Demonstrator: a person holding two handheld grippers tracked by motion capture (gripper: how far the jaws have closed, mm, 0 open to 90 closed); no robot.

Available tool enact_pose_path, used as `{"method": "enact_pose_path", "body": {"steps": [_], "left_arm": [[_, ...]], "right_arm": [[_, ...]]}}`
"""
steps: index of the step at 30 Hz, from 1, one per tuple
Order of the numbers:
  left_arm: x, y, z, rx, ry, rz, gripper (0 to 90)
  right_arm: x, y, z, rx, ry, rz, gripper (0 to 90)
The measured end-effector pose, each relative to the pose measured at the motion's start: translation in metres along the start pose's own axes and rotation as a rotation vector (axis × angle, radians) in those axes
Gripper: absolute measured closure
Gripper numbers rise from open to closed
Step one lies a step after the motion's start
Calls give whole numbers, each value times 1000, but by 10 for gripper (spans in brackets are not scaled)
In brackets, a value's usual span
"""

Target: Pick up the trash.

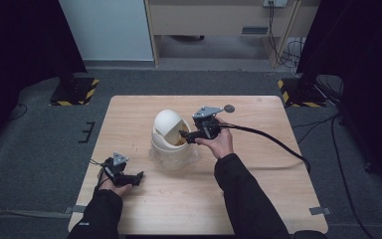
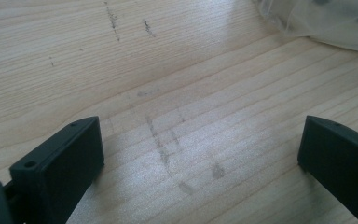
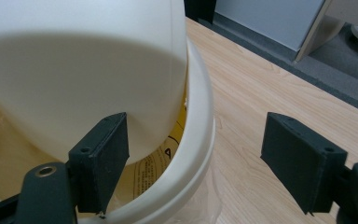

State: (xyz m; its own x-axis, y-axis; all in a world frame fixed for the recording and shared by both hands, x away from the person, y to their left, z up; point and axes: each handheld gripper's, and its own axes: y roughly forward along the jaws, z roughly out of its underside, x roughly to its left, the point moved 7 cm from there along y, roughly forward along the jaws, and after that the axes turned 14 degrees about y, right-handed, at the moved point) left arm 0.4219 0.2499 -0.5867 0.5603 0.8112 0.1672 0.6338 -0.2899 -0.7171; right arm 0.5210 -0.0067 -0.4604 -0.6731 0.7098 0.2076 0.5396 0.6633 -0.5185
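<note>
Right gripper at the mouth of the small bin

The cream swing-lid bin (image 1: 169, 135) stands mid-table (image 1: 258, 199). The right gripper (image 1: 184, 135), jaws spread, straddles its rim with something yellowish inside; nothing is pinched yet. The left gripper (image 1: 138, 176) rests spread and idle.

the table (image 1: 258, 199) is pale wood with a matt, fine-grained top, scuffed grey at the centre of the left gripper view. the bin (image 1: 169, 134) looks like smooth cream plastic with a soft sheen. the grippers' black jaws look like matt plastic.
</note>
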Motion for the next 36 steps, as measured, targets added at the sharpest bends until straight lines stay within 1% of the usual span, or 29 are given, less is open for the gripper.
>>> {"method": "enact_pose_path", "body": {"steps": [12,18,22,27,32,36], "left_arm": [[0,0,0,0,0,0,0],[0,0,0,0,0,0,0],[0,0,0,0,0,0,0],[0,0,0,0,0,0,0],[0,0,0,0,0,0,0],[0,0,0,0,0,0,0]], "right_arm": [[-1,11,5,22,11,1,241],[-1,6,2,9,5,-5,250],[-1,2,-1,1,12,-5,252],[-3,7,-1,4,15,1,251],[-3,12,0,5,23,-4,253],[-3,5,-1,-7,14,-2,261]]}}
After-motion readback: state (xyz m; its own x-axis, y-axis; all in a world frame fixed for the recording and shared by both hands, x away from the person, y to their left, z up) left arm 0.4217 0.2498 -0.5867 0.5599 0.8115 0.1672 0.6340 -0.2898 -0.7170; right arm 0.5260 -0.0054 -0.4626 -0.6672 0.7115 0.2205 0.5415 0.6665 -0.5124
